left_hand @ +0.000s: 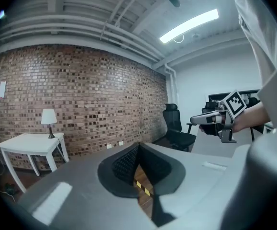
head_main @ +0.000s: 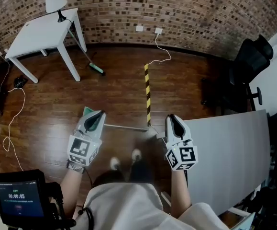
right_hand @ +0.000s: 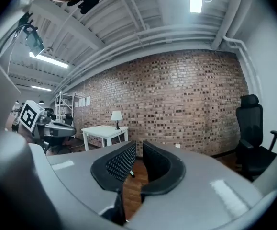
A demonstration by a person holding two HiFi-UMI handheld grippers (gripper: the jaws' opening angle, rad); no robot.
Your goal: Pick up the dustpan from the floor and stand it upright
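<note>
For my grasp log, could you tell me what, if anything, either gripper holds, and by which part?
Nothing is held: the left gripper is shut and empty, the right gripper slightly open with nothing between.

The dark wooden floor carries 1 yellow-and-black tape strip, a dustpan lying flat with its long handle reaching that strip's near end, a green-headed broom beside the white bench, 2 loose white cables and a black office chair.

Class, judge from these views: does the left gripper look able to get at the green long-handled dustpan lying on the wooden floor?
Probably yes. The left gripper appears just above the green long-handled dustpan, with nothing seen between them; its shut jaws would have to open first.
</note>
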